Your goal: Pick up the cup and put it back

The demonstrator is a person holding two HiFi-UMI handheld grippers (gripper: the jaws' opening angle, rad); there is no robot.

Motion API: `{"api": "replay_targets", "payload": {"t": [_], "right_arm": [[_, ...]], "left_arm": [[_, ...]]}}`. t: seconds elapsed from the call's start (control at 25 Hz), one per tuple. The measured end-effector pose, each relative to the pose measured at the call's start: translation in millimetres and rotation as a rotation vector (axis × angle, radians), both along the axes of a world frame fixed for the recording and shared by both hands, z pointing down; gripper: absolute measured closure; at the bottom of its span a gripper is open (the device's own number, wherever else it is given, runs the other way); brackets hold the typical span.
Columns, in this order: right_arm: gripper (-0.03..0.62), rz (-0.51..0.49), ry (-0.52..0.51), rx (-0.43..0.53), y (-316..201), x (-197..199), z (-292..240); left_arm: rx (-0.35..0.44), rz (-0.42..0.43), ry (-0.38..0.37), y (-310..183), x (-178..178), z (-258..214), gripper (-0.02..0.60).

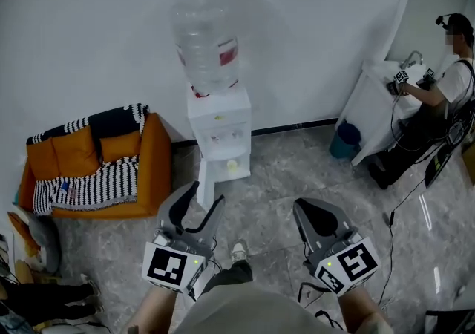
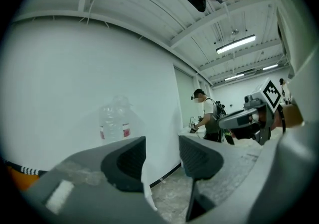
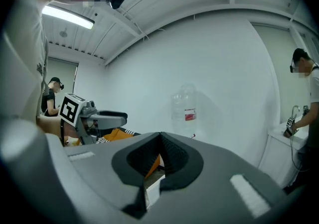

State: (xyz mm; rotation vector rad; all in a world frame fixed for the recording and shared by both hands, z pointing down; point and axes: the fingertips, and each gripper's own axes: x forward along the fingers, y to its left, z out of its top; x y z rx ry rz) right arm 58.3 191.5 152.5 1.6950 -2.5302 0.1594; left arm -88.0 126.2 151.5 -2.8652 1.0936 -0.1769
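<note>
at 12 o'clock, the cup (image 1: 232, 165) sits in the water dispenser (image 1: 220, 121) niche. sofa (image 1: 104, 169) at 10, person (image 1: 439, 95) at 2. left gripper (image 1: 207, 195) jaws apart, empty; right gripper (image 1: 306, 210) jaws together, empty.

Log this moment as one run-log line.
left tongs: open, empty | right tongs: shut, empty | water dispenser: ahead

We hold the left gripper (image 1: 208, 193), jaws apart, and the right gripper (image 1: 310, 210), jaws together, before a white water dispenser (image 1: 219, 132) against the wall (image 1: 312, 35) (orange sofa (image 1: 152, 162) to its left).
</note>
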Motion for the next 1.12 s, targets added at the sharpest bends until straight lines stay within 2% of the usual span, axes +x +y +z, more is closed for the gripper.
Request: {"api": "replay_targets", "payload": {"t": [0.28, 0.44, 0.76, 1.12], "right_arm": [[0.591, 0.009, 0.009, -0.014, -106, -7, 1], [0.591, 0.017, 0.016, -0.016, -153, -5, 1], [0.591, -0.013, 0.045, -0.030, -210, 1, 5], [0.591, -0.119, 0.044, -0.057, -273, 36, 16]], "left_arm": [[-0.033, -0.012, 0.000, -107, -11, 5, 0.375], [-0.030, -0.033, 0.003, -152, -12, 4, 0.374], [-0.043, -0.062, 0.011, -197, -7, 15, 0.374], [-0.072, -0.174, -0.019, -240, 19, 24, 0.374]]}}
